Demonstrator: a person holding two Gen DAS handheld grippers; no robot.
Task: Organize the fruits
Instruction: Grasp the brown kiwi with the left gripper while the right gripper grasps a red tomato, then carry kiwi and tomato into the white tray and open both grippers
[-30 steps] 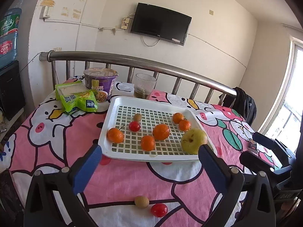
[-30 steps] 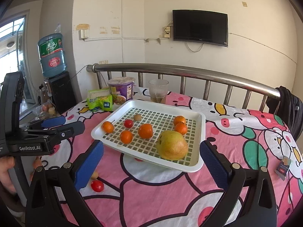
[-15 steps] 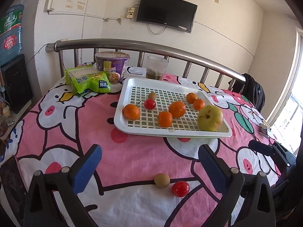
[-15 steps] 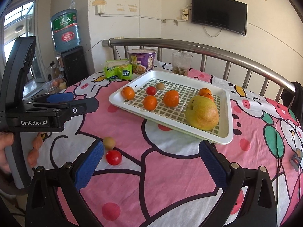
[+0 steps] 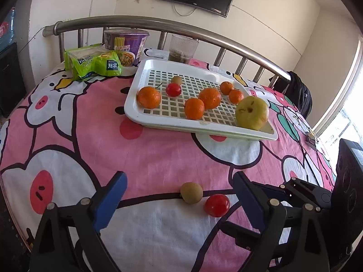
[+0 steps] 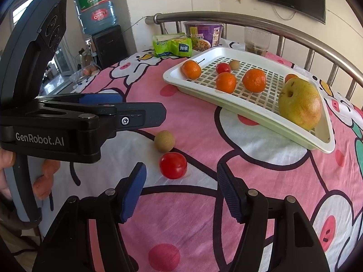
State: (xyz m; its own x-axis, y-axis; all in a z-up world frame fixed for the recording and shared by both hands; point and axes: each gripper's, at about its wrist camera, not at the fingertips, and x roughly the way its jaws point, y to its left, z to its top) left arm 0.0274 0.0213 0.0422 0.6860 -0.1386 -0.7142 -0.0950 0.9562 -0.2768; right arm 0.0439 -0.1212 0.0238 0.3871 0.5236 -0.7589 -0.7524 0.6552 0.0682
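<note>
A glossy red tomato (image 6: 173,165) and a dull tan round fruit (image 6: 164,141) at its 11 o'clock were seen touching on the pink cloth (image 6: 204,124), apart from the tray (image 6: 249,111). The right gripper (image 6: 180,192) and left gripper (image 5: 179,200) were both unclenched, jaws just narrowing, nothing grasped.

Both gripper (image 5: 179,199) (image 6: 180,192) jaws apart, narrowing

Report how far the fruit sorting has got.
Mostly done: oranges, a tomato, a small brown fruit and a pear already sit in the white tray. Nothing is held; the left gripper and right gripper are open, jaws just narrowing, around nothing. Left: the brown fruit and red tomato on the cloth.
</note>
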